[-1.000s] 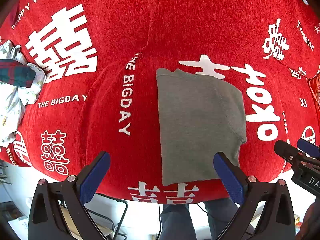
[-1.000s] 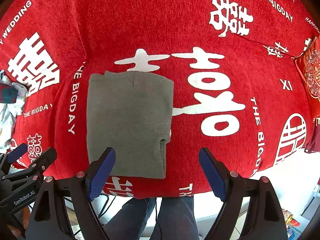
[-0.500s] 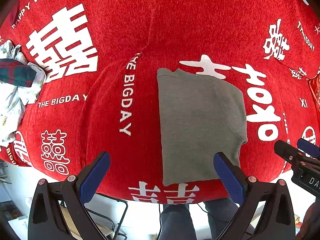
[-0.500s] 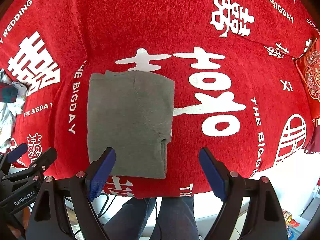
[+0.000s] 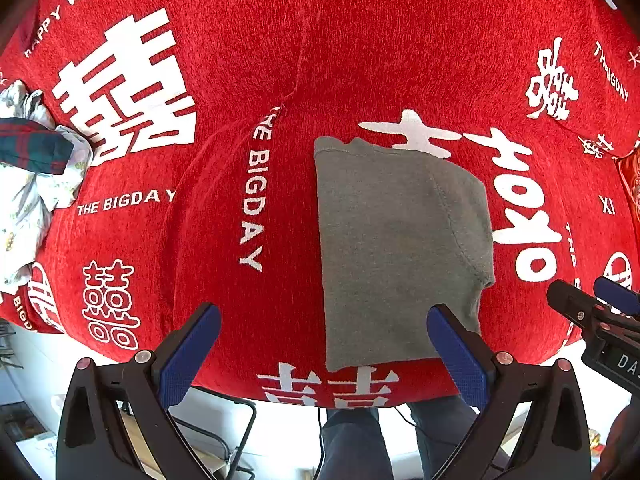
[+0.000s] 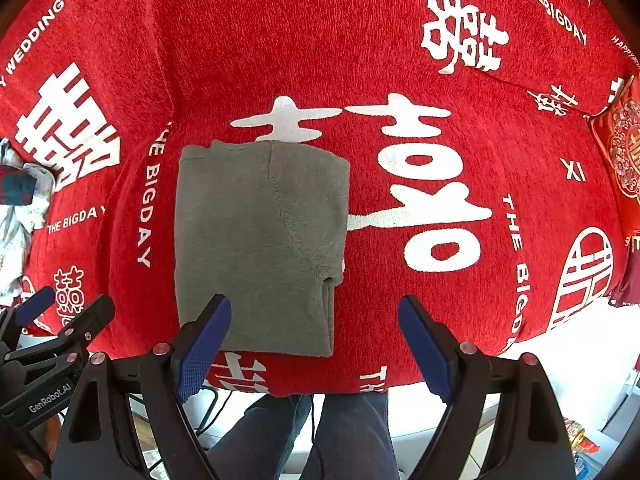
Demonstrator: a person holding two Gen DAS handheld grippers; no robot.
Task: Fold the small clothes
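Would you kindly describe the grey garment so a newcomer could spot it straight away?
A red cloth with white lettering covers the whole surface. Beside its vertical "THE BIGDAY" print lies the grey garment, folded into a flat rectangle. It is plain, unlike the crumpled patterned clothes at the far left edge.

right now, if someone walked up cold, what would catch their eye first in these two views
The bright red cover with big white wedding characters fills both views. On it, near the front edge, lies a folded grey garment, flat and neat. Both grippers hang above it with blue-padded jaws wide open and empty: the left gripper and the right gripper. A crumpled heap of pale and plaid clothes sits at the far left.
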